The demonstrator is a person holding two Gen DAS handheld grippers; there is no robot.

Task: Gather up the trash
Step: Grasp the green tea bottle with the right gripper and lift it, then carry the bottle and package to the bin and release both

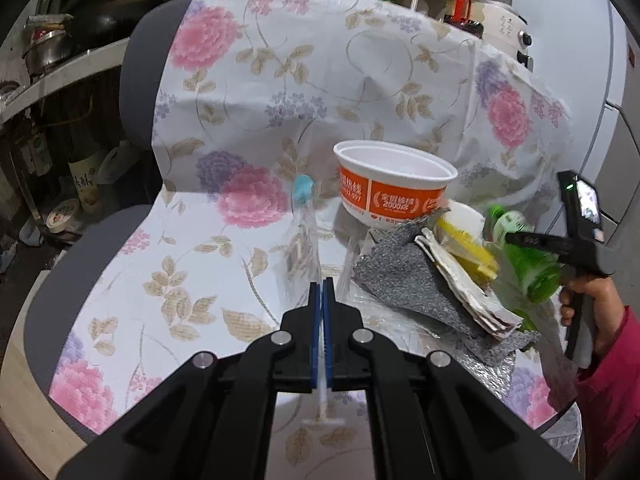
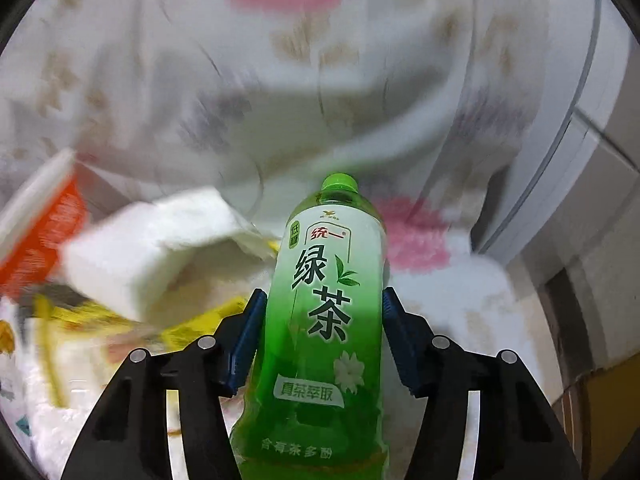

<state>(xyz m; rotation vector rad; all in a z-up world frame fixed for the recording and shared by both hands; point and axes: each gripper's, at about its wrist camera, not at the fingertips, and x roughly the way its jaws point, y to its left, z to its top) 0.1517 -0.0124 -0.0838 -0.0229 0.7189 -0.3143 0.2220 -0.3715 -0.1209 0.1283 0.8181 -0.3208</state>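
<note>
Green tea bottle (image 2: 328,312) found between the blue pads (image 2: 250,336) of the right gripper (image 2: 324,300), cap pointing forward and away along the fingers, long axis in line with the tongs; pads seen against both flanks at label height, so judged gripped, jaws about half open around the body. Seen from the left wrist view, same bottle (image 1: 536,268) carried over the right edge of the flowered cloth (image 1: 280,80), just beside the litter heap. Left gripper (image 1: 321,292) fully closed, blue pads together, pinching what looks like thin clear film; cannot tell for certain what it is. Heap lying ahead and right of the left tongs: orange noodle bowl (image 1: 392,188) upright, grey sheet (image 1: 404,280), folded papers (image 1: 468,284), yellow wrapper (image 1: 472,248). Left hand judged nearer the remaining litter; right hand occupied with the bottle, which still needs a receptacle, none identified in view
</note>
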